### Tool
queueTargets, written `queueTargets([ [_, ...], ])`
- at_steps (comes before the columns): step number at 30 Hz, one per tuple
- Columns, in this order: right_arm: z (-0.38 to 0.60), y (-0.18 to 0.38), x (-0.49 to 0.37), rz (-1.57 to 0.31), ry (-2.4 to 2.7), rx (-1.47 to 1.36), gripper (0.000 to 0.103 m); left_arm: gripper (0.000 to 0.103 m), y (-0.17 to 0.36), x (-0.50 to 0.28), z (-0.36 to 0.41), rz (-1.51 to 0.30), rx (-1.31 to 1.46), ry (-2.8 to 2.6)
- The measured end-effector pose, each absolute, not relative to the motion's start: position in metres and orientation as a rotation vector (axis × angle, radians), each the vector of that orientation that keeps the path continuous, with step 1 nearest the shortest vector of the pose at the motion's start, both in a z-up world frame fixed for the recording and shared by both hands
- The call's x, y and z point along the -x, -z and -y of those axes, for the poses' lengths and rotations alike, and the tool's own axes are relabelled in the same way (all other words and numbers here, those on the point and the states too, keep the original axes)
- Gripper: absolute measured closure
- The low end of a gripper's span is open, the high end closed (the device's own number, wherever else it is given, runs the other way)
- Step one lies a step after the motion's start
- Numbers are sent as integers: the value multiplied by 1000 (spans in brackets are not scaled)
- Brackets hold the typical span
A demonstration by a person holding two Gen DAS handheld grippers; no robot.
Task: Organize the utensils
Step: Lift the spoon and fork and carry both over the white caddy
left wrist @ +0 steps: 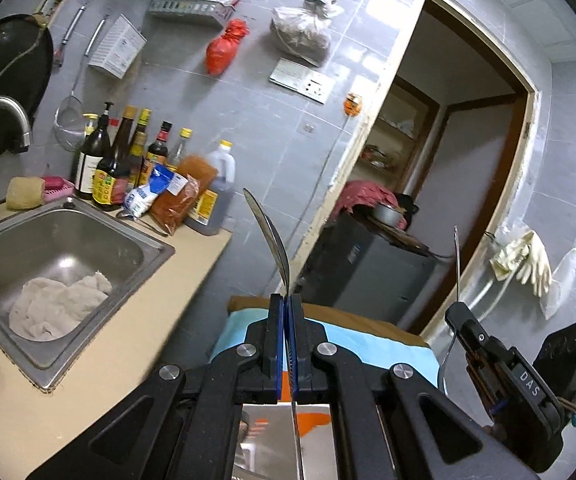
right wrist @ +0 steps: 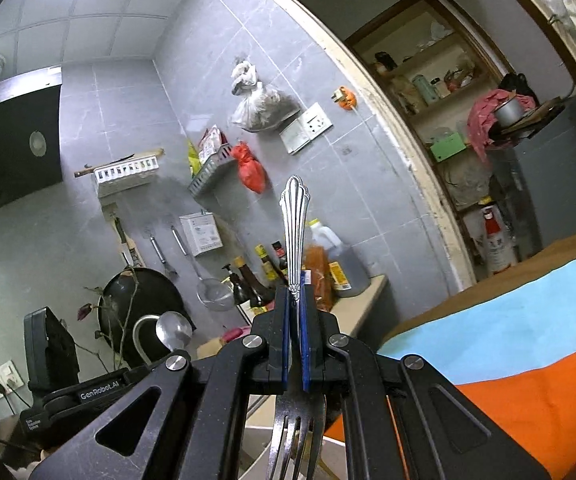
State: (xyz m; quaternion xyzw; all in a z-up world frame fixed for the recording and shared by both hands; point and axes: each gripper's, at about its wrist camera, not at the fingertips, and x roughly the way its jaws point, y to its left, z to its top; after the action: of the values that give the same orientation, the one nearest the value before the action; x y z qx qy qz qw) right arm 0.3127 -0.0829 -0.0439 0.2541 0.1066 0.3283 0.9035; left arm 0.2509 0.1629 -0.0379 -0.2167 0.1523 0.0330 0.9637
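Steel spoon [left wrist: 268, 236], bowl outward and edge-on, pinched between the blue pads of the left claw [left wrist: 286, 300]; ornate-handled fork [right wrist: 294, 236], tines toward the camera, pinched likewise in the right claw [right wrist: 296, 300]; both carried in the air, above a blue and orange cloth [right wrist: 508, 320], beside the tabletop [left wrist: 135, 344] with its sink [left wrist: 47, 248]. Handling advice: keep both pinches firm, keep the two pieces apart, lower each flat before releasing; no utensil holder is visible yet. Legible writing: "DAS" on the right claw's body, "GenRobot.AI" on the left claw's; bottle labels [left wrist: 103, 192] unreadable.
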Motion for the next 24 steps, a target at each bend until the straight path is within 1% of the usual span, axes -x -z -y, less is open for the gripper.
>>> queueTargets([
  [9,66,60,-309,-143,-669,-465,98,100,56,-257,-161,-280,457,-99],
  [24,64,78,-307,-186,-661,-362,98,100,71,-257,-142,-301,347,-118],
])
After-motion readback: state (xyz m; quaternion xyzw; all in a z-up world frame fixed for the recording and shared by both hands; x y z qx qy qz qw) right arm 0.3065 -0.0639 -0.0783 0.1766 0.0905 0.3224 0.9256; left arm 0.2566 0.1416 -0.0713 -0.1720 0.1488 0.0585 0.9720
